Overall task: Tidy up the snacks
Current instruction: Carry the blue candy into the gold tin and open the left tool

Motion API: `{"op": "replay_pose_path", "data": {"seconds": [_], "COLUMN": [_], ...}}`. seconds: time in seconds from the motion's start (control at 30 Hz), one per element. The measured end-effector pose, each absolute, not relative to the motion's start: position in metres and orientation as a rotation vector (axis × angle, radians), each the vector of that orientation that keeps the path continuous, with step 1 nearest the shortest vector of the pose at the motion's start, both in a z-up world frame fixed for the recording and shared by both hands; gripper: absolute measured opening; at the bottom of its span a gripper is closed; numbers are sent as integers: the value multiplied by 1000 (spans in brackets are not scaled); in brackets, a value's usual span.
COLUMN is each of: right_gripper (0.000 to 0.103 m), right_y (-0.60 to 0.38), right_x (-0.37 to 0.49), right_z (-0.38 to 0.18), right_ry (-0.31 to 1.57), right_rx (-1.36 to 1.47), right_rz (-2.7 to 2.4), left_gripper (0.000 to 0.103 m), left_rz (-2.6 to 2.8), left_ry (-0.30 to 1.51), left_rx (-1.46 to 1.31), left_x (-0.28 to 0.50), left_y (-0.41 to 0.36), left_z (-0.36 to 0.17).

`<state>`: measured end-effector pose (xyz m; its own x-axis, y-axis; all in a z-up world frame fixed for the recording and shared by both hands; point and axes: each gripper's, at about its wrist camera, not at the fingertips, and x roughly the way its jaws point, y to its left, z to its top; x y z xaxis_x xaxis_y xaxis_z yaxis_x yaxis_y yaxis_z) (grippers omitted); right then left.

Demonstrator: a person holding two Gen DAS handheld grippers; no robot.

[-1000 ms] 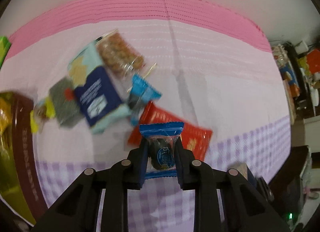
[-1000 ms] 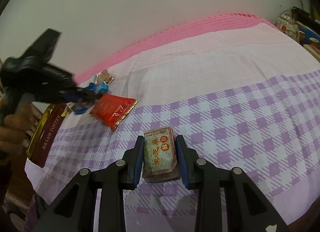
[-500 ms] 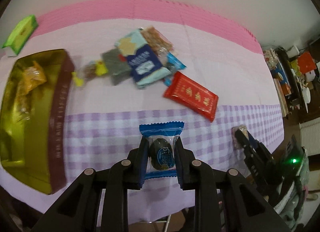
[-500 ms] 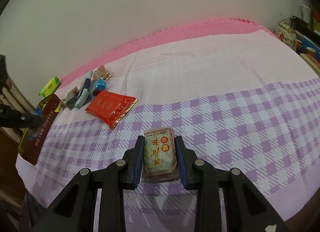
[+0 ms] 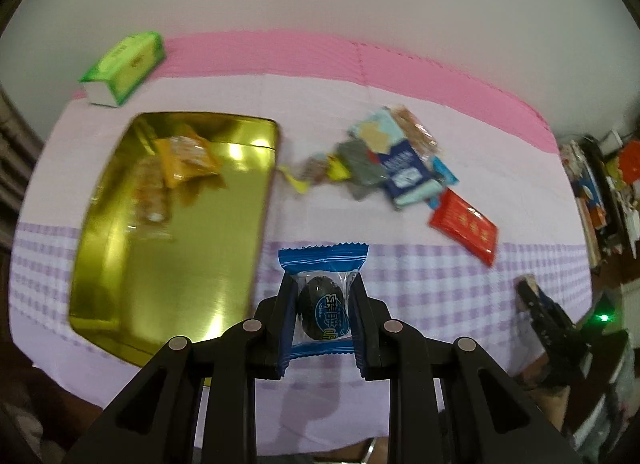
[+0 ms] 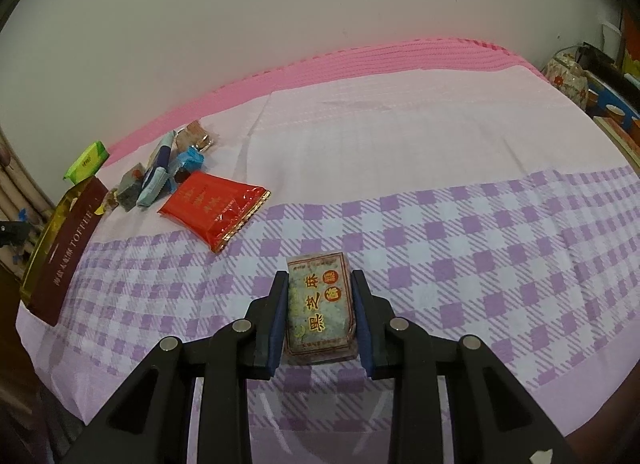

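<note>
While the left gripper [image 5: 322, 316] hangs above the near edge of the tablecloth [image 5: 420, 276], its fingers are clamped on a blue candy [image 5: 323, 304], which sits just right of the gold tin [image 5: 168, 264] in this view. The tin holds an orange packet [image 5: 186, 160] and a clear-wrapped snack [image 5: 150, 196]. A snack pile [image 5: 380, 156] lies right of the tin, a red packet [image 5: 464, 222] at its right end. A green box [image 5: 124, 66] stands behind the tin. The right gripper [image 6: 320, 314] pinches a sesame bar [image 6: 320, 304] over the purple checks, well apart from the tin [image 6: 60, 248].
</note>
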<state>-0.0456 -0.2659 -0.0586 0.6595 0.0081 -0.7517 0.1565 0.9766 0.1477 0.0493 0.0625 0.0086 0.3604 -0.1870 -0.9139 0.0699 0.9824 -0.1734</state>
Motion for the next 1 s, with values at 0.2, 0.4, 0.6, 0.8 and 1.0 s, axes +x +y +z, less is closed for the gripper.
{"op": "replay_pose_path", "data": {"seconds": [0.2, 0.4, 0.6, 0.8, 1.0], "right_gripper": [28, 28, 28, 28, 29], "right_y": [-264, -261, -259, -257, -257], "right_x": [-44, -43, -42, -40, -40], "right_z": [-59, -59, -59, -60, -60], "right_ry": [852, 857, 863, 867, 868], "right_rx": [193, 178, 161, 148, 146], "right_rz": [-93, -102, -110, -116, -117], "left_gripper": [25, 25, 25, 25, 25], "left_rz": [-90, 0, 90, 144, 172], "left_ry": [1148, 1125, 1122, 1140, 1152], "left_rx": [-72, -44, -16, 4, 27], "left_x": [49, 52, 56, 63, 70], "left_y": [89, 120, 150, 173, 184], "left_z": [6, -7, -27, -46, -57]}}
